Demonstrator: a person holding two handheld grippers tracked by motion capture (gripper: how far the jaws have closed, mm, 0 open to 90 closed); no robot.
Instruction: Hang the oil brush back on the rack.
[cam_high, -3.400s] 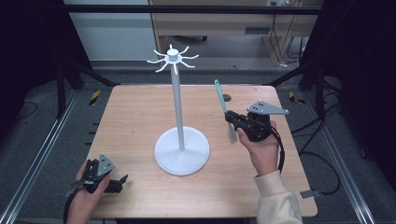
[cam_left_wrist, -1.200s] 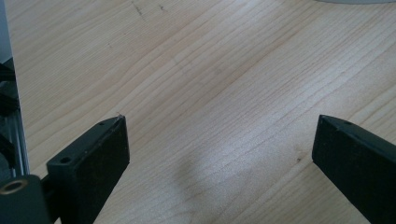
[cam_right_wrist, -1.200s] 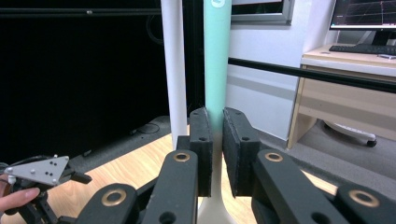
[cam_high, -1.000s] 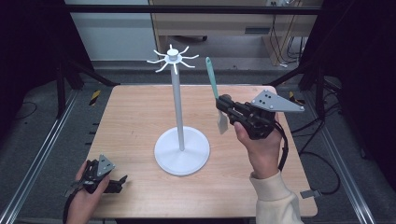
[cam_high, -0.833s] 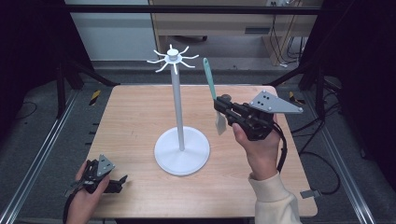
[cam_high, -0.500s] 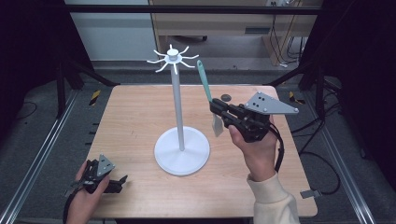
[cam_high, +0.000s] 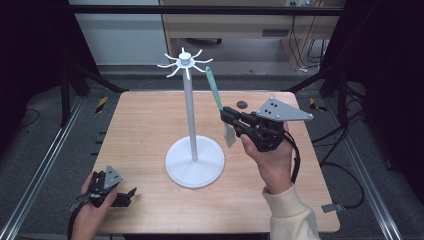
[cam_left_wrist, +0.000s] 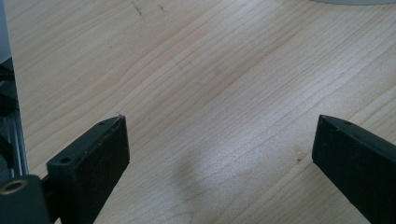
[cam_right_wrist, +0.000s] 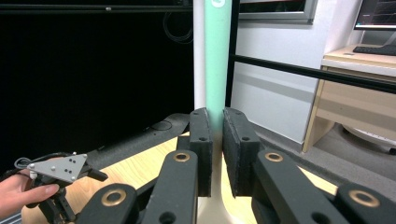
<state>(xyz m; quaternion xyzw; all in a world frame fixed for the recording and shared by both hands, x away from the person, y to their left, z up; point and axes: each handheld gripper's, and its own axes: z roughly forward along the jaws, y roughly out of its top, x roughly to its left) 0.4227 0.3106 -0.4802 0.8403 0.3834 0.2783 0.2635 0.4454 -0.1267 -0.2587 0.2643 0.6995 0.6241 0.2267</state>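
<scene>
Jaws: right gripper (cam_high: 231, 118) clamps the spatula (cam_high: 215, 92) upright beside the stand (cam_high: 189, 100) | left gripper (cam_left_wrist: 219, 154) gapes wide over bare table (cam_left_wrist: 196, 70) in its own view | spatula now nearer the stand's hooks.

a lab or test room is suggested. a bare wooden table (cam_high: 150, 125) is set inside a frame of metal rails (cam_high: 40, 170) and dark curtains (cam_high: 30, 60). grey carpet (cam_high: 60, 125) is seen beneath, and loose cables (cam_high: 300, 45) are trailed by a desk (cam_high: 225, 25). a keyboard (cam_right_wrist: 373, 49) and a monitor (cam_right_wrist: 378, 14) are placed on another desk.
</scene>
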